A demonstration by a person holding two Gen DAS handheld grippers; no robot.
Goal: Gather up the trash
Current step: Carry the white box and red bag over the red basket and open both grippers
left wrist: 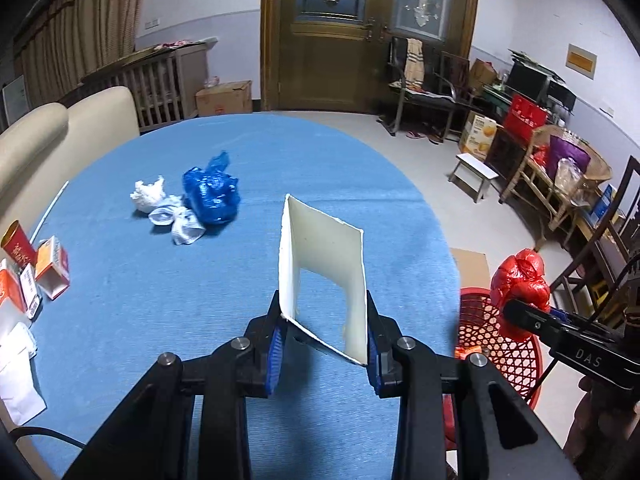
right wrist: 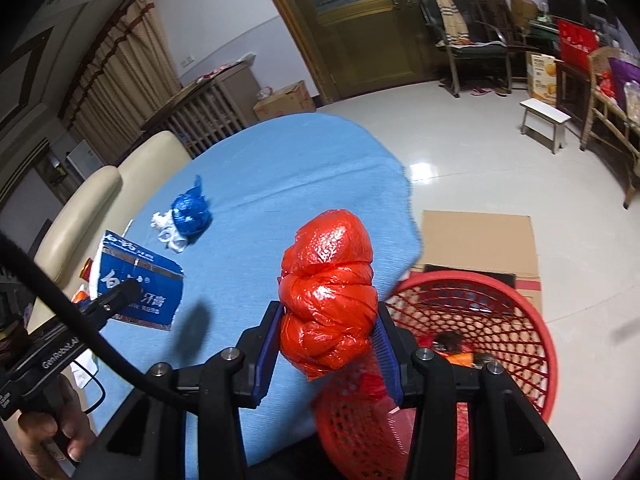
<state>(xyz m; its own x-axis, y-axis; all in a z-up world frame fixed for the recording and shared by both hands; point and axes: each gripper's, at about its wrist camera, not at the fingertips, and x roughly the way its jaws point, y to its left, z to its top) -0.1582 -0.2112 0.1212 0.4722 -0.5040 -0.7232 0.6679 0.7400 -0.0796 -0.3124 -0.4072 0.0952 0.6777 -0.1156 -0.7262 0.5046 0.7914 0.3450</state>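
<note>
**Both grippers loaded, basket off the table's right edge**

The right gripper (right wrist: pixel 326 354) is clamped on a knotted red plastic bag (right wrist: pixel 328 292), its long axis standing up between the pads. The red mesh basket (right wrist: pixel 516 304) sits on the floor just right of and below that bag, against the right edge of the blue tablecloth (left wrist: pixel 160 280) — so this hand is the nearer one, and its drop looks like a short carry rightward past the edge.

The left gripper (left wrist: pixel 324 344) pinches an opened toothpaste box (left wrist: pixel 324 256), white inside and blue outside, over the near middle of the cloth; it has more cloth to cross to reach the basket.

Farther out, towards the far left — a blue plastic bag (left wrist: pixel 210 196) with crumpled white tissue (left wrist: pixel 150 196) touching it. Small cartons (left wrist: pixel 50 266) lie at the left edge.
</note>
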